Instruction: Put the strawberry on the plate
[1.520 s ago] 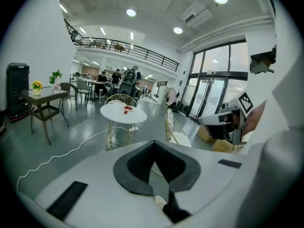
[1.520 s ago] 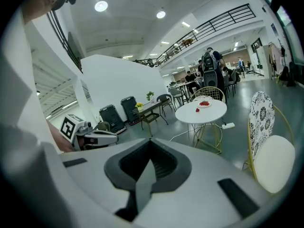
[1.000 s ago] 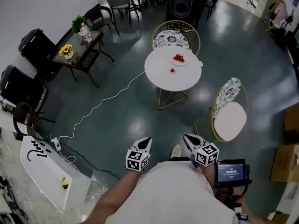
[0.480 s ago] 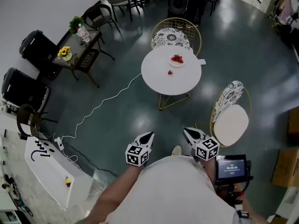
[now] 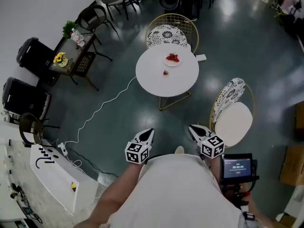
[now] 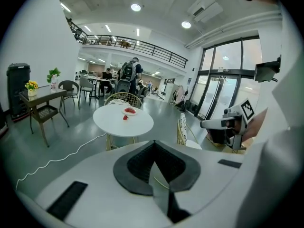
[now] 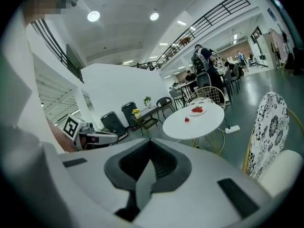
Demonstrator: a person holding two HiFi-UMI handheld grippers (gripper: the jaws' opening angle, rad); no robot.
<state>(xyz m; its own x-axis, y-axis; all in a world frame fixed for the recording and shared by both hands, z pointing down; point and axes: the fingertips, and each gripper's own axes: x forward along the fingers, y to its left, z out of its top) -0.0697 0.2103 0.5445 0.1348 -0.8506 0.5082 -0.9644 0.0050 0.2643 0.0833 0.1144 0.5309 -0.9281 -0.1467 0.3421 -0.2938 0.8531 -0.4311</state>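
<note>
I log my left gripper [image 5: 148, 132], jaws closed and empty, then my right gripper [image 5: 193, 128], jaws also together with nothing between them. Well apart from both, the round table [image 5: 154, 82] carries the strawberry [image 5: 165, 72], lying near the plate [image 5: 176, 63] but not on it.

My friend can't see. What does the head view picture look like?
Seen from above, a round white table stands across a dark floor, holding a plate of strawberries and one loose strawberry beside it. Close to the person, the left gripper and right gripper are both shut, empty, and point toward the table.
</note>
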